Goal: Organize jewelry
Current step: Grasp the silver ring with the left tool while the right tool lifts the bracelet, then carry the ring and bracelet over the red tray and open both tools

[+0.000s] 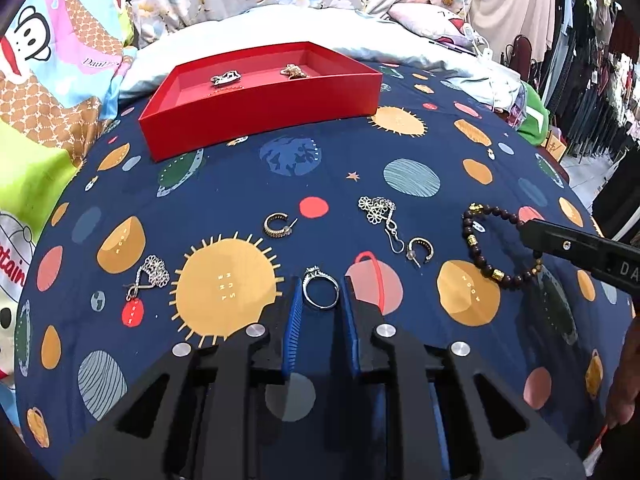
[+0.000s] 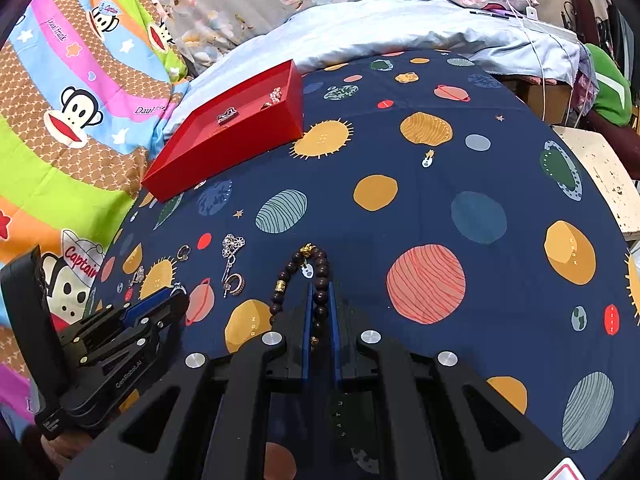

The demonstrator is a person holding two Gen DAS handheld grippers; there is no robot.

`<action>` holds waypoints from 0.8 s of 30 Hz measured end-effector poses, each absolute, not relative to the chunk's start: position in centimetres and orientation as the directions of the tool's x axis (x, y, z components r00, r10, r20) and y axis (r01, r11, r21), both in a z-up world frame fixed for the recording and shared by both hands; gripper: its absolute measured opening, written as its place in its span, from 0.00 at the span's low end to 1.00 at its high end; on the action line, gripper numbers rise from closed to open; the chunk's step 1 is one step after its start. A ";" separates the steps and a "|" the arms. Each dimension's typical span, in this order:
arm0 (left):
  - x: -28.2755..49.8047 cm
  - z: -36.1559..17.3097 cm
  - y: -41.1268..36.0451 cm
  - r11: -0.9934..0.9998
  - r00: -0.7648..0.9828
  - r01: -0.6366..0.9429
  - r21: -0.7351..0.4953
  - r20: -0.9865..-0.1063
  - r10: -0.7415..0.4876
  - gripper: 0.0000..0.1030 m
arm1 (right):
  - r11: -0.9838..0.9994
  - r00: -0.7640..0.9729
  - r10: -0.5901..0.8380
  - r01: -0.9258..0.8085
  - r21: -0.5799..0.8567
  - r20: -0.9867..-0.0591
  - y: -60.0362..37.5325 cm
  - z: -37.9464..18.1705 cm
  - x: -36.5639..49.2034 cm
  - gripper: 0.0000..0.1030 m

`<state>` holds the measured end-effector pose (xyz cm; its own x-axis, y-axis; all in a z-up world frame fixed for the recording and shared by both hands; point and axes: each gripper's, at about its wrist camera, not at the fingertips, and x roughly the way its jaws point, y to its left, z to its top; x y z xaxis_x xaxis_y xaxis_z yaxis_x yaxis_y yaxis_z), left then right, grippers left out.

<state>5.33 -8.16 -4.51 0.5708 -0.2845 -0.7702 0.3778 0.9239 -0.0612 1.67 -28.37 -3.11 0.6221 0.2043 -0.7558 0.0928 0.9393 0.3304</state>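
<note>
Blue-padded and nearest, the left gripper (image 1: 322, 285), closed in around a silver ring (image 1: 314, 273) lying on the navy planet-print cloth (image 1: 320, 184). Left pad against the band, right pad so close that no gap shows; gripping the ring, as far as can be seen. Stone setting turned away from the camera, toward the far end of the jaws.

To the right, the right gripper (image 2: 321, 285), clamped shut on a dark beaded bracelet (image 2: 280, 286). One strand of beads pinched between its blue pads, the rest of the loop spread on the cloth ahead, with gold beads and a small gold charm at the far end.

Just beyond the ring, loose on the cloth: a hoop earring (image 1: 278, 226) to the left of a red dot, a second hoop earring (image 1: 420, 248) to the right, touching or nearly touching the hook of a silver flower-cluster earring (image 1: 378, 208). Further left, well apart from these, a matching flower earring (image 1: 152, 274) beside a large yellow sun print.

Farther back, a shallow red box (image 1: 260, 120), open, at the far left of the cloth. Inside, near its back wall, a silver piece (image 1: 226, 77) and a gold-toned piece (image 1: 294, 71), apart from each other; too small to name.

Behind the box, a pale blue pillow (image 1: 280, 28), and on the left a bright cartoon-monkey blanket (image 1: 48, 80).
</note>
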 end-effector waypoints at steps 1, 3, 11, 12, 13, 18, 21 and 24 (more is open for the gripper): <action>5.3 -4.5 -8.0 0.925 0.566 0.374 -0.070 -0.772 -0.288 0.18 | 0.939 0.623 0.206 0.092 0.332 -0.755 -28.3 -3.1 1.6 0.07; 5.3 -4.3 -7.7 0.925 0.557 0.369 -0.090 -0.775 -0.298 0.18 | 0.937 0.626 0.215 0.084 0.339 -0.750 -28.2 -2.8 1.6 0.07; 5.0 -2.4 -6.9 0.926 0.570 0.364 -0.100 -0.763 -0.306 0.18 | 0.941 0.661 0.229 0.038 0.336 -0.715 -27.5 -0.3 1.6 0.07; 5.1 -2.0 -6.8 0.926 0.572 0.362 -0.108 -0.759 -0.312 0.18 | 0.942 0.669 0.229 0.030 0.334 -0.707 -27.3 0.3 1.6 0.07; 5.1 -1.6 -6.6 0.925 0.573 0.362 -0.113 -0.756 -0.316 0.18 | 0.943 0.674 0.229 0.025 0.331 -0.702 -27.2 0.6 1.6 0.07; 5.6 0.4 -5.8 0.927 0.600 0.355 -0.122 -0.730 -0.327 0.18 | 0.949 0.703 0.232 -0.012 0.316 -0.672 -26.5 2.9 2.1 0.07; 6.5 1.6 -5.1 0.924 0.606 0.352 -0.148 -0.716 -0.345 0.18 | 0.951 0.721 0.241 -0.043 0.306 -0.650 -26.0 4.3 3.0 0.07; 8.0 3.0 -4.4 0.927 0.630 0.346 -0.146 -0.696 -0.345 0.18 | 0.957 0.739 0.242 -0.077 0.279 -0.628 -25.2 5.9 4.5 0.07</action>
